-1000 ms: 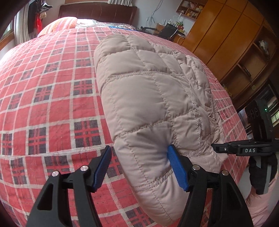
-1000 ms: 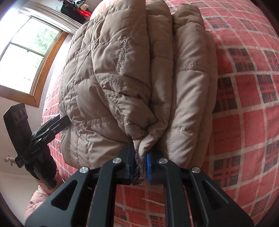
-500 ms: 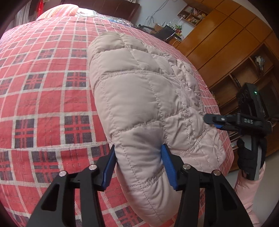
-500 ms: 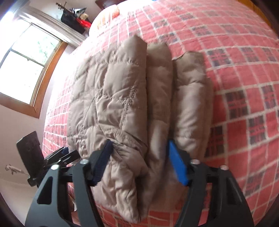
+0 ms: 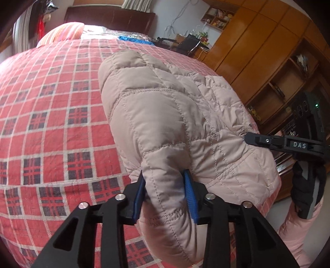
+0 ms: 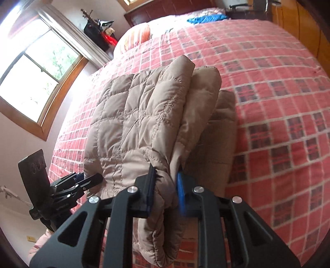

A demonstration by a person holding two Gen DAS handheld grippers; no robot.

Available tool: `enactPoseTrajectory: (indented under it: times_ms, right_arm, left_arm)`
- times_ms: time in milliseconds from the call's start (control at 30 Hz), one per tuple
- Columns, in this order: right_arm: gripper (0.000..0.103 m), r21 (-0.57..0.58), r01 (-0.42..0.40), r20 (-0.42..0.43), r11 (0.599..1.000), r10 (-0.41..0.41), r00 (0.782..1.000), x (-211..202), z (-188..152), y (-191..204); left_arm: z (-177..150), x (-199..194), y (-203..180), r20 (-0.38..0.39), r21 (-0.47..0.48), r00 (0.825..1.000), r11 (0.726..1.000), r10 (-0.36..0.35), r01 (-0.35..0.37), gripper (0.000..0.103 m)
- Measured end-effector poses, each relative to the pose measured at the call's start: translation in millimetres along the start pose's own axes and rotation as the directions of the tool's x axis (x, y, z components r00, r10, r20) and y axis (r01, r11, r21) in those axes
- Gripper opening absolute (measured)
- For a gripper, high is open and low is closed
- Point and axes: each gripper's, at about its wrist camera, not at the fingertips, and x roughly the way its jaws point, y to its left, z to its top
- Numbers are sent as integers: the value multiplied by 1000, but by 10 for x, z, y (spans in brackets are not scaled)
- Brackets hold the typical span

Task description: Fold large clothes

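Observation:
A folded beige quilted jacket (image 5: 165, 115) lies on the red plaid bed cover (image 5: 51, 103), its near end hanging past the bed's edge. My left gripper (image 5: 164, 193) is shut on a thick padded fold at the jacket's near left corner. In the right wrist view my right gripper (image 6: 166, 187) is shut on the stacked layers of the jacket (image 6: 140, 115) at its near right corner. Each gripper shows in the other's view: the right gripper (image 5: 250, 138) touches the jacket's right side, and the left gripper (image 6: 90, 179) sits at its left edge.
A striped pillow (image 5: 61, 33) and a blue cloth (image 5: 134, 39) lie at the head of the bed by the dark headboard (image 5: 109, 17). A wooden wardrobe (image 5: 257, 51) stands along the right side. A window (image 6: 35, 76) is on the left. A person's pink-clad leg (image 5: 299, 237) stands at the bed's foot.
The left gripper, open a second ago, has closed on the jacket's corner. The right gripper let go, opened wide, then closed again on a thicker bundle of layers.

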Motion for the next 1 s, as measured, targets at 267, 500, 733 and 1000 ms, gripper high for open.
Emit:
enactPoseTrajectory:
  times_ms: [267,500,733,1000]
  right_arm:
    - [19,100,22,-85,995,-14,996,507,-105,-402]
    - [22,75,54,-97,996,-46,994,611,-106,-347]
    - [54,71,0,-50,997,3,999,302,-186,-243]
    - [54,64,-6,-75,998,11,997,140,-525,-216]
  left_arm:
    - [-57,253,-139,-23,74,999,996,41,-40,52]
    - [-146,230,-193,-1,100,996,991,86,-85,49]
    - [-139,-14,-114,-17,65,1000,998,20,-19,51]
    - [-398,-174,145,-52,16,999,1000,-12,13,68]
